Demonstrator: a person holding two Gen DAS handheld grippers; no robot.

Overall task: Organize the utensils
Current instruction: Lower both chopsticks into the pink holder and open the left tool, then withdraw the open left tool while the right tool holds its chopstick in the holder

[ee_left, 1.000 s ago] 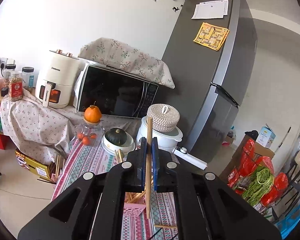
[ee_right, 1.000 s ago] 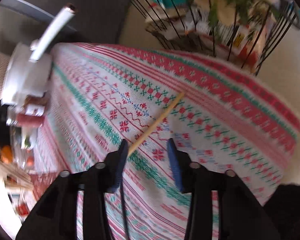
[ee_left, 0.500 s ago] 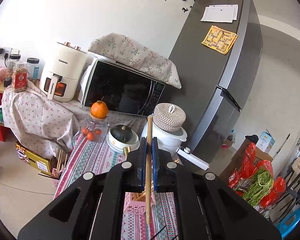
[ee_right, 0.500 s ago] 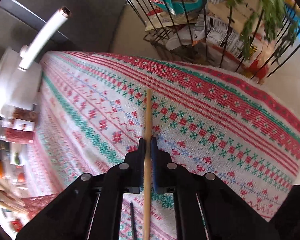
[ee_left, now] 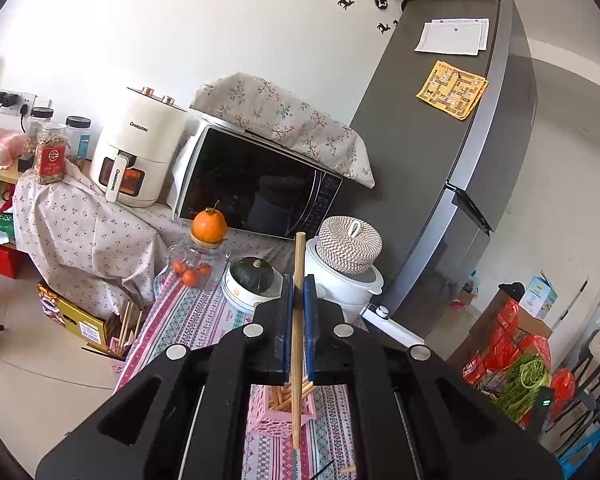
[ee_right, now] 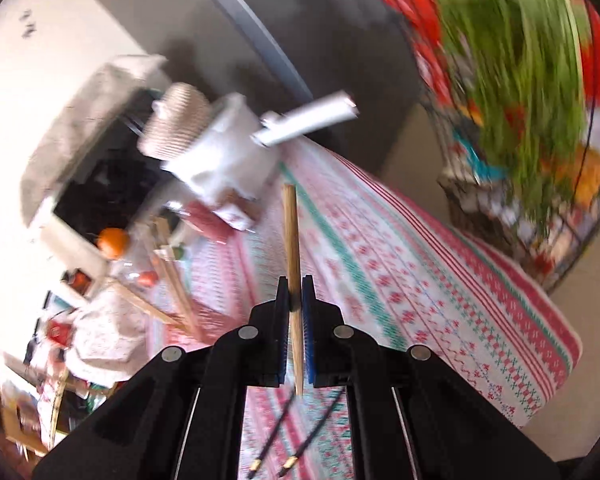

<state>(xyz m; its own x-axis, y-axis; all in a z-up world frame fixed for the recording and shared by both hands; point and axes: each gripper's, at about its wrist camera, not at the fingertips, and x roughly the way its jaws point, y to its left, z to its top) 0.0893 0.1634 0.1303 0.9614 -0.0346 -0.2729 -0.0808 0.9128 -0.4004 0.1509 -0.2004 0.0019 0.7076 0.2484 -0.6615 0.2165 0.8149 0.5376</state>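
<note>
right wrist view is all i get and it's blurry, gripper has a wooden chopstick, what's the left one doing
Observer: The left gripper is shut on its own wooden chopstick, held upright.
Operator: where's the holder
Observer: A pink perforated holder stands on the striped tablecloth below that gripper, with chopsticks already in it.
Operator: is the tip in the holder yet
Observer: Its lower end overlaps the holder's right front edge; I cannot tell if it is inside.
Operator: any strays left
Observer: One short wooden end shows on the cloth near the bottom edge.
</note>
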